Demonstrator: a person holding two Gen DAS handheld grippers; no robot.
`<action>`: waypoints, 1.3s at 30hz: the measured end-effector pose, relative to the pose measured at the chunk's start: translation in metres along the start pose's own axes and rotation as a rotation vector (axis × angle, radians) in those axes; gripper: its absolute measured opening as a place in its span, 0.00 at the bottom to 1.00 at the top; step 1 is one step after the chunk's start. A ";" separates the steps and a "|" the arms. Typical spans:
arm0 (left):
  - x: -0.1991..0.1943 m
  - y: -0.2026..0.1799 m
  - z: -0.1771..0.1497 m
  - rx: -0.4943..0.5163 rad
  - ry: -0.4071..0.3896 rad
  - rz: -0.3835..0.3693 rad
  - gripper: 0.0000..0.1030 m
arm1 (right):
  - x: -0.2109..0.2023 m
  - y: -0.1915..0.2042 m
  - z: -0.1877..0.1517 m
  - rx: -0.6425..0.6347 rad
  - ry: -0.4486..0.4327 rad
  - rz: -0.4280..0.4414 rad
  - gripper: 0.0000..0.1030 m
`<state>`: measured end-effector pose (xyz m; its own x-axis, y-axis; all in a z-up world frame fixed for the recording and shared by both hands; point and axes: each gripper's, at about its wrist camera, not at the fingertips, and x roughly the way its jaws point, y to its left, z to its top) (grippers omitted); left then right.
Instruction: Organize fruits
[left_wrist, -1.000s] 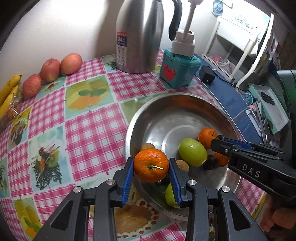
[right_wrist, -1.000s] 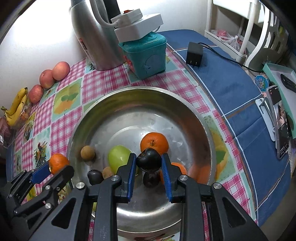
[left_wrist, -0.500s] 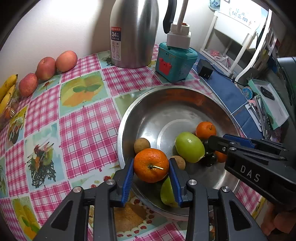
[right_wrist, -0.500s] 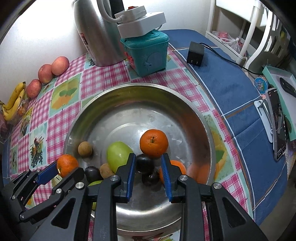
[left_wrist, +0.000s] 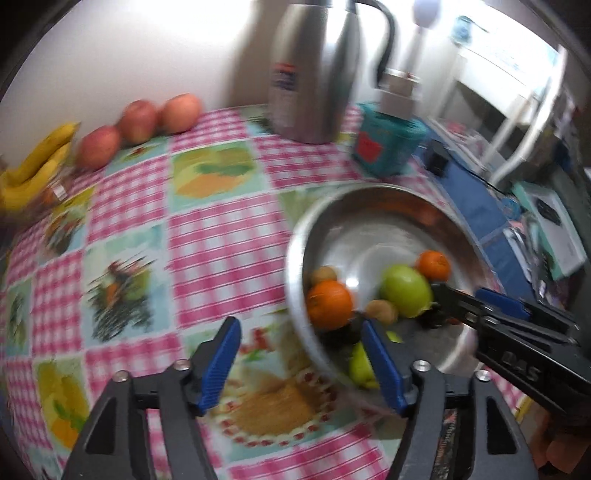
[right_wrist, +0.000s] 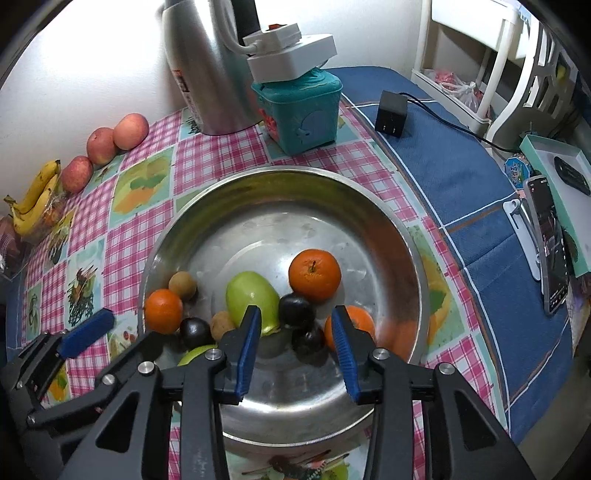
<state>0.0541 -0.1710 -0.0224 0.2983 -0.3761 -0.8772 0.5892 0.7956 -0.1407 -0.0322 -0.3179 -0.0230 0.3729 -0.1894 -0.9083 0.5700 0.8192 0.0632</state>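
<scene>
We have both claws over the wide stainless-steel bowl on the pink checked counter, and both are letting go. Our left claw is spreading wide with nothing between its blue pads; the round orange mandarin sits just inside the bowl's near-left wall, clear of the pads, beside a small brown fruit. Our right claw is also opening, moderately apart, and the dark round plum lies below and beyond its tips, resting on the bowl floor against a second dark plum, not gripped. The big green apple and another orange mandarin crowd the same low spot, likely because the curved floor rolls fruit inward. Three red apples and the yellow bananas wait along the wall, well apart from the bowl, so we judge more gathering remains.
</scene>
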 end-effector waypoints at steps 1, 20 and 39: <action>-0.004 0.008 -0.003 -0.024 -0.010 0.032 0.79 | -0.002 0.001 -0.003 -0.003 -0.001 0.005 0.41; -0.081 0.066 -0.086 -0.129 -0.076 0.458 1.00 | -0.027 0.044 -0.071 -0.175 -0.042 0.045 0.90; -0.082 0.068 -0.096 -0.157 -0.006 0.496 1.00 | -0.036 0.048 -0.081 -0.181 -0.061 0.042 0.90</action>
<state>-0.0022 -0.0406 -0.0042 0.5183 0.0620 -0.8530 0.2564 0.9402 0.2241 -0.0771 -0.2283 -0.0210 0.4401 -0.1810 -0.8795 0.4142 0.9100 0.0200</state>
